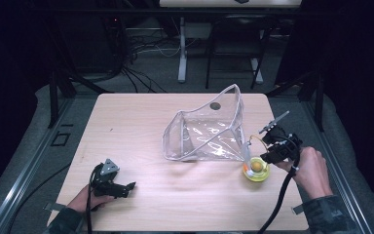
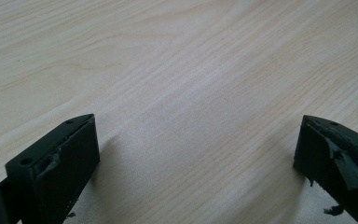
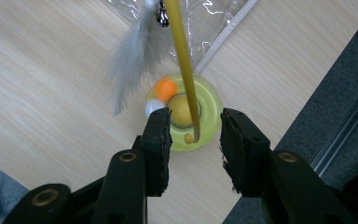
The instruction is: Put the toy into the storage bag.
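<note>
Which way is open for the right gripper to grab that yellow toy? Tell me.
Probably straight down: the right gripper hovers open right above the yellow toy, its jaws either side of the wand. The feather hangs clear to one side.

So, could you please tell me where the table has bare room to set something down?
Bare wood runs along the table's left half, between the clear bag and the left gripper. It is crowded at the right edge, where the right gripper meets the yellow toy.
</note>
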Demonstrator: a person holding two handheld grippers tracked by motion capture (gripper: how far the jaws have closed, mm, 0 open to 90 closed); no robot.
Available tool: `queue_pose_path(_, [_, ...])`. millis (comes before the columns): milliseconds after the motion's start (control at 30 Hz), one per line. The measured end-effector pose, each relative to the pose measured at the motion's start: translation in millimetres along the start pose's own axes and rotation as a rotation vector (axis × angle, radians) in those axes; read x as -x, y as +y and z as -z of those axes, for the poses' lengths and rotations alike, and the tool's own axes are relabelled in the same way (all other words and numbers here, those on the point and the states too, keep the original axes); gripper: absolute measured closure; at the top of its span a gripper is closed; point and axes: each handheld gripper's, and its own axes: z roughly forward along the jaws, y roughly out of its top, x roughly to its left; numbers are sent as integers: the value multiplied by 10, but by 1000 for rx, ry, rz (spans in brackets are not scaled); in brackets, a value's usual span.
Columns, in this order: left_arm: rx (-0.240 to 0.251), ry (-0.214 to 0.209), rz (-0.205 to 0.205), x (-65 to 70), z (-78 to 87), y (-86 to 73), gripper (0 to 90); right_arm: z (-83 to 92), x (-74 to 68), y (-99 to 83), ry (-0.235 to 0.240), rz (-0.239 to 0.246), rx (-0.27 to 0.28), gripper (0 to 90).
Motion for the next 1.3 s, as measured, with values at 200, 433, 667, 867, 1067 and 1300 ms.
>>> queue_pose_path(200, [0,0,-1,0,0,0,0,-40,-13,67,8,28,-53,717])
queue_pose_path(433, [0,0,0,0,0,0,0,-64,-9,96,4,39,-62,861])
queue_pose_path(667, [0,0,0,0,0,0,0,-60,28,130,3,34,-63,876])
queue_pose_path(867, [0,0,0,0,0,0,0,-29,73,154,8,20,-55,877])
queue_pose_path(1067, [0,0,0,0,0,0,0,79,104,196,-1,29,-56,877])
queue_pose_path(1300, [0,0,0,0,0,0,0,164,130,242,-7,16,-42,878])
